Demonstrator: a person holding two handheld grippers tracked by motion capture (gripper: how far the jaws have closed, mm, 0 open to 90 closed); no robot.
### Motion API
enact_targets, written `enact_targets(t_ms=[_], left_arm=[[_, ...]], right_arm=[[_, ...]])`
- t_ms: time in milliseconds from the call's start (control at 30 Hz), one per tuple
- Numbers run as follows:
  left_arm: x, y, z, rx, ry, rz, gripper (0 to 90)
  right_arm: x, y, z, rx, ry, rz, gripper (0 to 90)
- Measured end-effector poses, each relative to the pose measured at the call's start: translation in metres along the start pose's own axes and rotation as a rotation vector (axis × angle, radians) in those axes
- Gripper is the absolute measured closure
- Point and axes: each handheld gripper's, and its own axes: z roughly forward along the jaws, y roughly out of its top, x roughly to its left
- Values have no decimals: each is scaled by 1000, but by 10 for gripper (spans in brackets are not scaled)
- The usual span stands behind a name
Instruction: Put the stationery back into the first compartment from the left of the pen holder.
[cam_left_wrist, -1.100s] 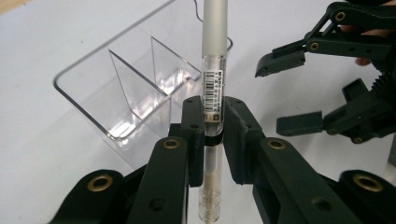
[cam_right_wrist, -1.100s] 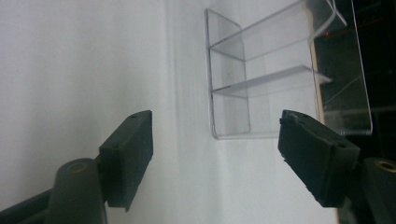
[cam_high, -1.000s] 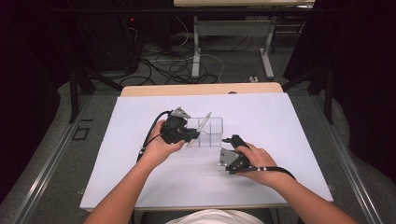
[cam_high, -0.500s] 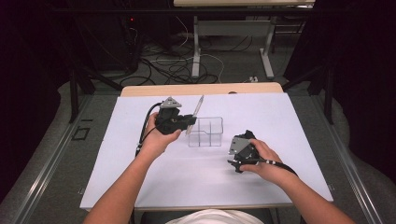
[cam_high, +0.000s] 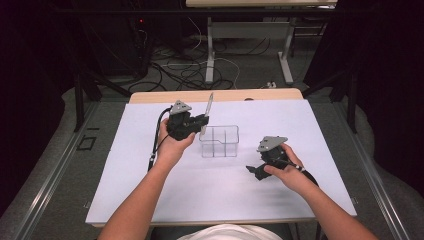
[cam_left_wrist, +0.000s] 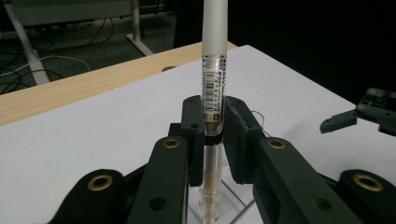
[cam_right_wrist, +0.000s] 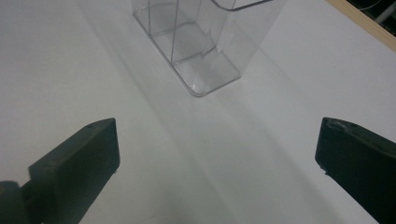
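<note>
A clear plastic organiser (cam_high: 220, 141) with divided compartments stands in the middle of the white table top (cam_high: 120, 150). My left gripper (cam_high: 201, 124) is shut on a pen (cam_high: 207, 114) with a frosted white cap, held upright just left of the organiser's rim. In the left gripper view the pen (cam_left_wrist: 212, 93) stands between the jaws, its clear lower end over the organiser's edge (cam_left_wrist: 233, 196). My right gripper (cam_high: 253, 171) rests open on the table to the right of the organiser (cam_right_wrist: 201, 42), with nothing between its jaws.
A wooden strip (cam_high: 220, 95) runs along the table's far edge. Beyond it, cables (cam_high: 185, 65) and desk legs (cam_high: 210, 50) lie on the floor. In the left gripper view the other gripper (cam_left_wrist: 364, 114) shows at the far right.
My left gripper has lifted the pen from low over the organiser and brought it upright, up and to the left. My right gripper has drawn back to the right, away from the organiser.
</note>
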Motion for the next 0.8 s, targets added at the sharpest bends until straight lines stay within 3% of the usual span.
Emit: enact_targets(t_ms=[233,400,800], left_arm=[[3,-4,9,-20,20,-24,792],[3,-7,14,-24,26,-29,791],[4,-19,28,7,34,-35,791]], right_arm=[[-4,-2,-4,-48,-6,56,0],[-5,-5,-3,-37,2,85,0],[-6,-9,1,-38,4,98,0]])
